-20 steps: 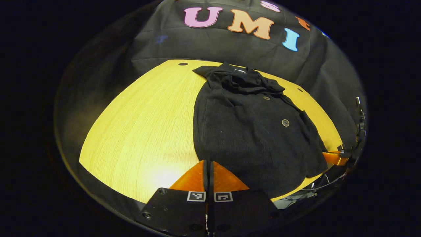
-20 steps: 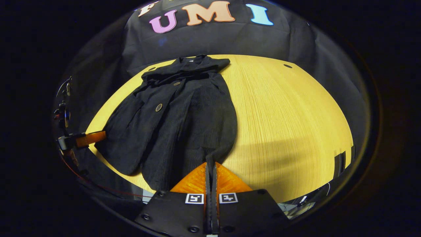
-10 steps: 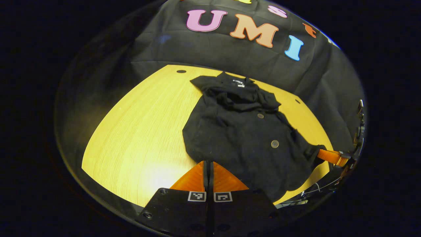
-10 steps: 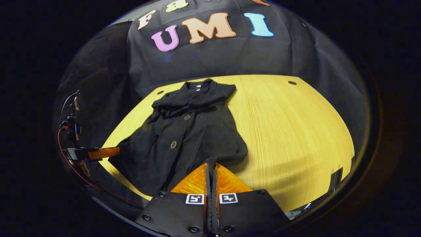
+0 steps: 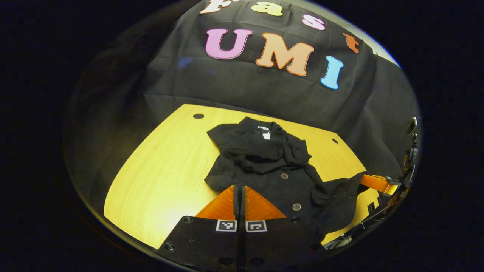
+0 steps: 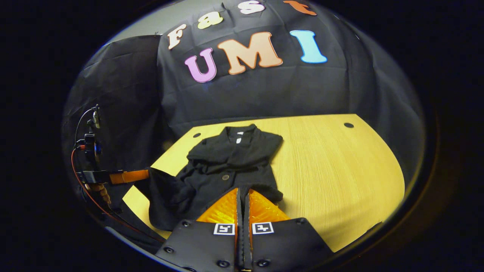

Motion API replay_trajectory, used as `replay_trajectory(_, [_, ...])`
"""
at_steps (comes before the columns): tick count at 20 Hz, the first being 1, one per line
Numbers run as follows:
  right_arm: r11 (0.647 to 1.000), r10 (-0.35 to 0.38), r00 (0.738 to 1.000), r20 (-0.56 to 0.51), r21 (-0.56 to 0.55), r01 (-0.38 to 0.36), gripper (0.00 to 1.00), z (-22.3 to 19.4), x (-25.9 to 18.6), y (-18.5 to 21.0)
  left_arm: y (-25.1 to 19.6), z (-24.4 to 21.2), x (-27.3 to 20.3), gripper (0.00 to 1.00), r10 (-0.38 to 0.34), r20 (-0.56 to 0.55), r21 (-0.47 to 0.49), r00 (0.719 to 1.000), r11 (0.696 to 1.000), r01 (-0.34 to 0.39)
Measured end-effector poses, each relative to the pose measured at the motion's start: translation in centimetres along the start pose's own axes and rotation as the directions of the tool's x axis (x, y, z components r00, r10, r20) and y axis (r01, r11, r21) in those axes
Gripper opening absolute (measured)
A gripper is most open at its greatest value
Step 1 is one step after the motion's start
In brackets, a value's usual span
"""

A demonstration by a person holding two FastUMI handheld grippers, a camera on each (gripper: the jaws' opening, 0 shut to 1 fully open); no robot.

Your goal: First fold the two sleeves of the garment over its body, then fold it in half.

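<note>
in the left gripper view the left gripper (image 5: 239, 189) has its two fingers pressed together on the near hem of the black garment (image 5: 264, 162), which lies on the yellow wooden table (image 5: 162, 177) with its collar toward the far wall. at the right edge the right gripper (image 5: 365, 180) holds another hem corner lifted off the table. in the right gripper view the right gripper (image 6: 242, 192) is closed on the hem of the garment (image 6: 227, 166), and the left gripper (image 6: 143, 175) at the left pinches the raised corner; the table (image 6: 340, 166) is bare beside it.
</note>
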State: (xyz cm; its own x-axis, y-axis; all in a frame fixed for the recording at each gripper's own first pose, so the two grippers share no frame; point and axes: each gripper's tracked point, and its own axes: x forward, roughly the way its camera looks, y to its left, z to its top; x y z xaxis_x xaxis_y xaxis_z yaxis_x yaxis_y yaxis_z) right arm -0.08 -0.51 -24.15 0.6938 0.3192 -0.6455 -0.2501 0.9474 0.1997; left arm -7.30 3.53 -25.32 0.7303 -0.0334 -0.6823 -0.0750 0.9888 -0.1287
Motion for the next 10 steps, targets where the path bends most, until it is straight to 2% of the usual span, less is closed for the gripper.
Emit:
replay_trajectory(5, [0.999,0.023,0.998,0.055,0.024,-0.024,0.02,3.9,1.1,-0.2,0.3,3.6,1.0,0.0,0.024,0.04,0.007,0.999,1.0,-0.024])
replay_trajectory(6, [0.999,0.024,0.998,0.063,0.028,-0.026,0.0,4.6,1.3,-0.3,0.5,4.3,1.3,0.0,0.025,0.051,0.004,0.998,1.0,-0.026])
replay_trajectory(9, [1.0,0.018,0.996,0.091,0.019,-0.02,0.03,6.9,2.1,-0.7,0.6,6.9,2.4,0.0,0.022,0.088,0.013,0.996,1.0,-0.024])
replay_trajectory(10, [1.0,0.011,0.995,0.102,0.016,-0.013,0.0,7.9,2.5,-1.0,0.7,7.7,2.8,0.0,0.02,0.1,0.019,0.995,1.0,-0.022])
